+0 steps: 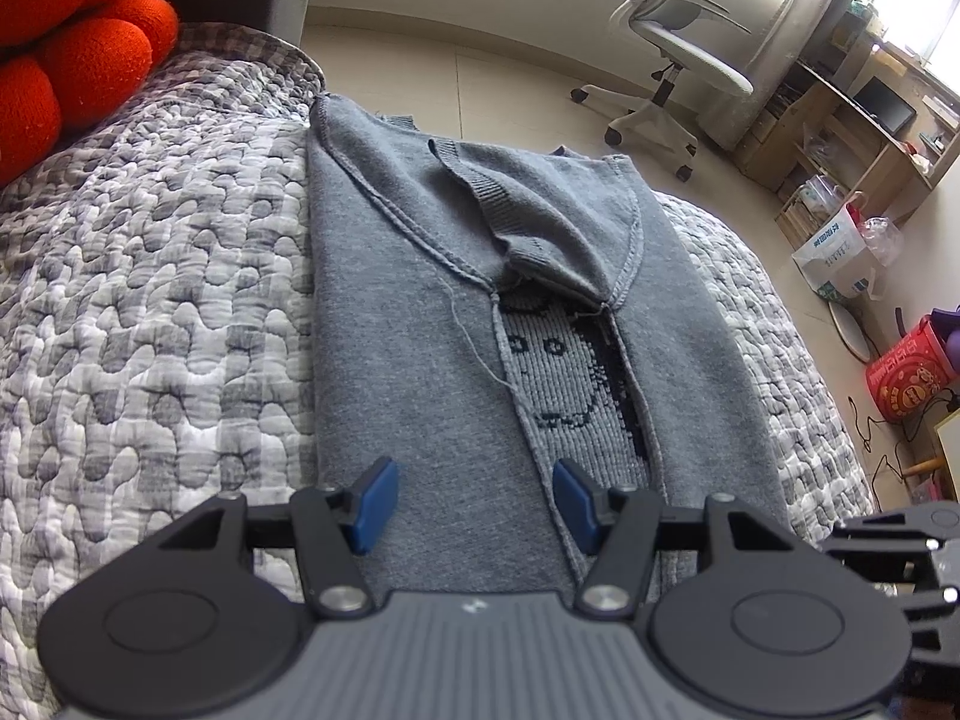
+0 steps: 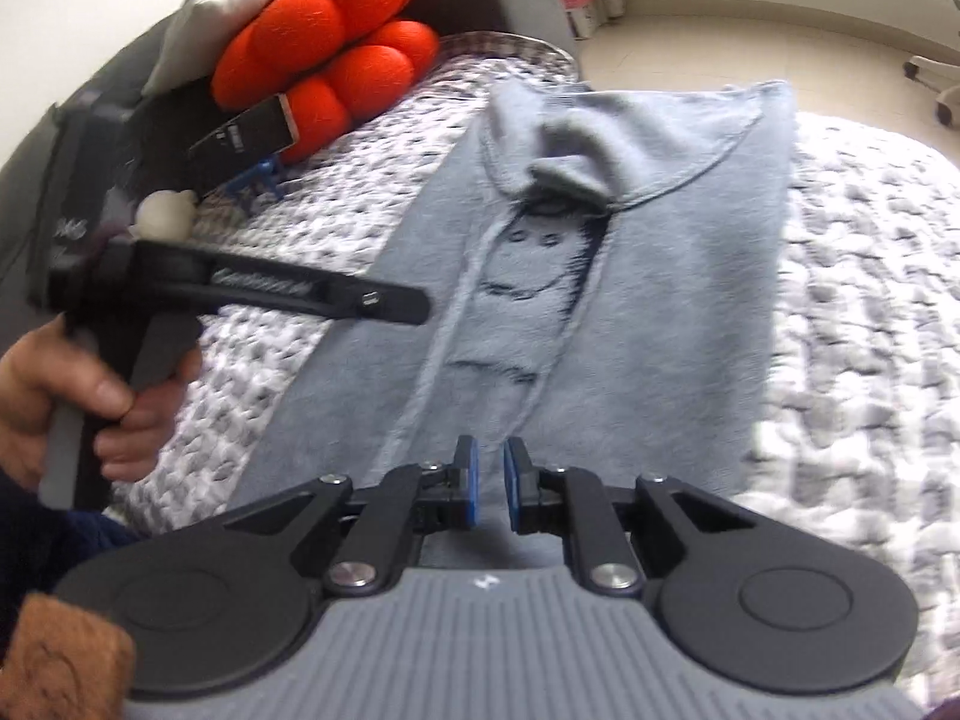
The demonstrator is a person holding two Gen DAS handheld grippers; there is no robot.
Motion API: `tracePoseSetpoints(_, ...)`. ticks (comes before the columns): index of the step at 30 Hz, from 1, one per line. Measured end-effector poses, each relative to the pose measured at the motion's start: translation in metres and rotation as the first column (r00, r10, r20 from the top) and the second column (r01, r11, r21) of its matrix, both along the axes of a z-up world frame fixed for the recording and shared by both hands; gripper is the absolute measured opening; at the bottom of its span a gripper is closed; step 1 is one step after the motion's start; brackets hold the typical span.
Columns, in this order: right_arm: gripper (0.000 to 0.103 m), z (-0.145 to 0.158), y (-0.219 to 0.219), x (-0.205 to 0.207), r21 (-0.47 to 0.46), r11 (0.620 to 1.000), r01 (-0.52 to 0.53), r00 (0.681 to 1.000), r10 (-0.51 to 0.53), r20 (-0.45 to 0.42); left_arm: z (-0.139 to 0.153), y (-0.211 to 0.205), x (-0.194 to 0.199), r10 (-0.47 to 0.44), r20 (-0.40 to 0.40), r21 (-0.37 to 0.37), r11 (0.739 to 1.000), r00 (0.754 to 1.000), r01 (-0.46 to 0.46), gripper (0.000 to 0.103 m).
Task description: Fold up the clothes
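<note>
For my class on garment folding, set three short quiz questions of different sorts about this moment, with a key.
1. True or false: the grey knitted sweater lies with both side panels folded inward over its knitted face design.
2. Multiple choice: the left gripper is A) open above the sweater, B) shut on a sleeve, C) out of view.
3. Fill in: the sweater rests on a grey and white ____ bedspread, near the orange bobbled cushion.

Key
1. True; only a narrow strip of the face shows between them.
2. A; its blue fingers stand wide apart.
3. Quilted.

Note: the right gripper shows a narrow gap, holding nothing.
</note>
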State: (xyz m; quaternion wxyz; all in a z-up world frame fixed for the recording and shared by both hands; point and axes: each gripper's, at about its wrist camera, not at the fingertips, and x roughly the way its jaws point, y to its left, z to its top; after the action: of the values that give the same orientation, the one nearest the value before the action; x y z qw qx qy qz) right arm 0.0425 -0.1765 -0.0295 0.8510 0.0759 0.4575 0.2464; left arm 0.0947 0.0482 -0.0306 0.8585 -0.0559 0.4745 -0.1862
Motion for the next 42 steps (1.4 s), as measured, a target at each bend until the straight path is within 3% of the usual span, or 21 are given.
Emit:
tracePoseSetpoints(5,0.014,-0.015,-0.005,0.015,-0.054,0.999,-0.003,1.0,0.002,-0.025,-0.001,-0.001,-0.001,-0.01,-0.006,0.004,1.0,1.0,0.01,0.059)
tracePoseSetpoints(10,0.014,-0.015,0.006,0.024,-0.072,0.997,-0.014,1.0,0.015,0.014,-0.004,-0.005,-0.003,-0.028,-0.009,0.014,1.0,1.0,0.028,0.06)
tracePoseSetpoints(18,0.014,-0.014,0.011,0.04,-0.123,0.99,0.067,0.993,-0.054,0.108,-0.004,-0.002,-0.004,-0.037,-0.015,0.008,0.999,0.999,0.038,0.061)
tracePoseSetpoints(23,0.017,-0.005,0.027,0.022,-0.024,0.999,-0.041,0.996,0.043,0.073,-0.002,0.005,-0.002,-0.02,-0.023,-0.013,1.0,1.0,0.02,0.061)
tracePoseSetpoints(25,0.032,-0.006,0.035,0.01,0.021,0.996,-0.083,0.996,0.082,0.034,-0.002,0.008,-0.001,-0.013,-0.026,-0.02,1.0,1.0,0.012,0.061)
tracePoseSetpoints(26,0.047,-0.007,0.038,0.004,0.04,0.994,-0.1,0.995,0.1,0.013,-0.002,0.008,-0.001,-0.011,-0.028,-0.021,1.0,1.0,0.011,0.061)
tracePoseSetpoints(27,0.048,-0.01,0.041,-0.003,0.054,0.992,-0.116,0.993,0.116,-0.009,-0.002,0.008,-0.001,-0.012,-0.028,-0.02,1.0,1.0,0.011,0.061)
tracePoseSetpoints(30,0.047,-0.017,0.047,-0.022,0.069,0.986,-0.154,0.985,0.158,-0.068,-0.001,0.007,-0.002,-0.017,-0.025,-0.013,1.0,1.0,0.017,0.061)
tracePoseSetpoints(35,0.046,-0.019,0.056,-0.048,0.055,0.98,-0.192,0.977,0.196,-0.085,0.0,0.006,-0.002,-0.013,-0.025,-0.009,1.0,1.0,0.013,0.061)
tracePoseSetpoints(41,0.033,-0.021,0.066,-0.063,0.05,0.984,-0.174,0.98,0.178,-0.093,-0.002,0.003,-0.002,-0.018,-0.019,0.009,1.0,1.0,0.018,0.061)
tracePoseSetpoints(42,0.027,-0.021,0.066,-0.064,0.055,0.983,-0.173,0.98,0.177,-0.095,-0.002,0.003,-0.001,-0.018,-0.019,0.011,1.0,1.0,0.019,0.061)
